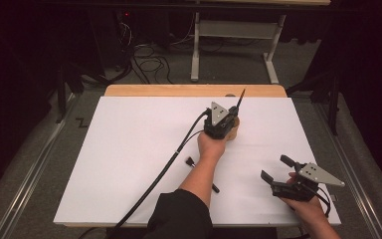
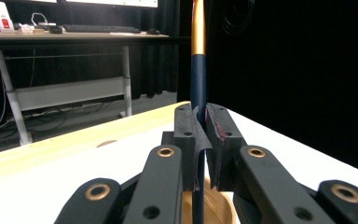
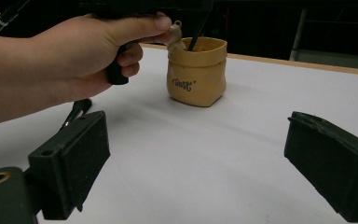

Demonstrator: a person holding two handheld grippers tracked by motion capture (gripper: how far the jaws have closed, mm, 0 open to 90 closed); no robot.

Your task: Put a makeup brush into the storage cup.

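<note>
Matte black throughout on the left tool (image 1: pixel 222 121), topped by a grey three-cornered plate dotted with small screws and trailed by a thick black cable. Seen in the left gripper view: brass-ringed rivets at the linkage joints, plain round holes in the arms, frayed dark padding with a reddish tinge on the inner faces. Same grey plate and black frame on the right tool (image 1: pixel 273 170), with blocky black pads; dark sleeve on the left arm.

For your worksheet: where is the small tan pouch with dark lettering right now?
In the high view, the small tan pouch stands right of centre on the white table, directly under the left gripper.
</note>
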